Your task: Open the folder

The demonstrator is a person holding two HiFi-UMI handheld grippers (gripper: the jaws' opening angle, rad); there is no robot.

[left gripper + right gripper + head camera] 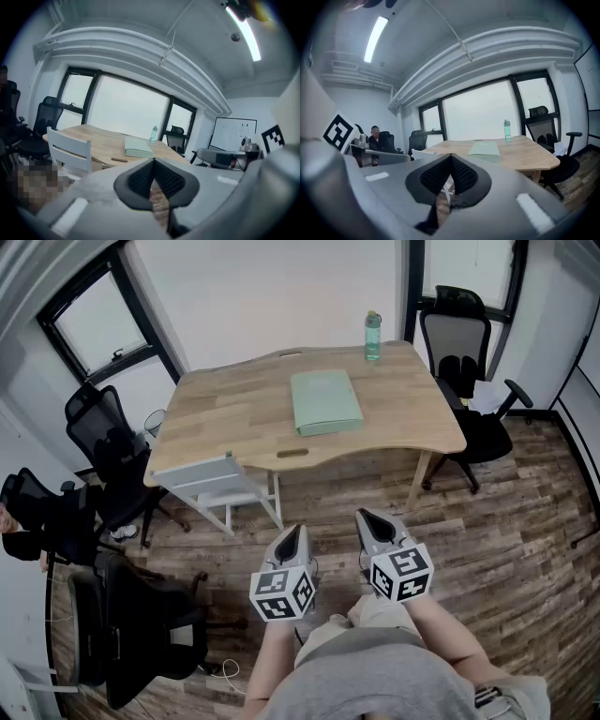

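Grey jaws pressed together on nothing, the left gripper (296, 531) and right gripper (367, 517) hung well short of the wooden surface (225, 418), where the pale green folder (325, 401) lay flat and closed; seemingly light and bendable, its cover looked best lifted at a free edge.

The person wears a grey top (375, 676). The left gripper (297, 531) and right gripper (365, 517) are pale grey and black-padded, each with a black-and-white marker cube (281, 594) at six o'clock.
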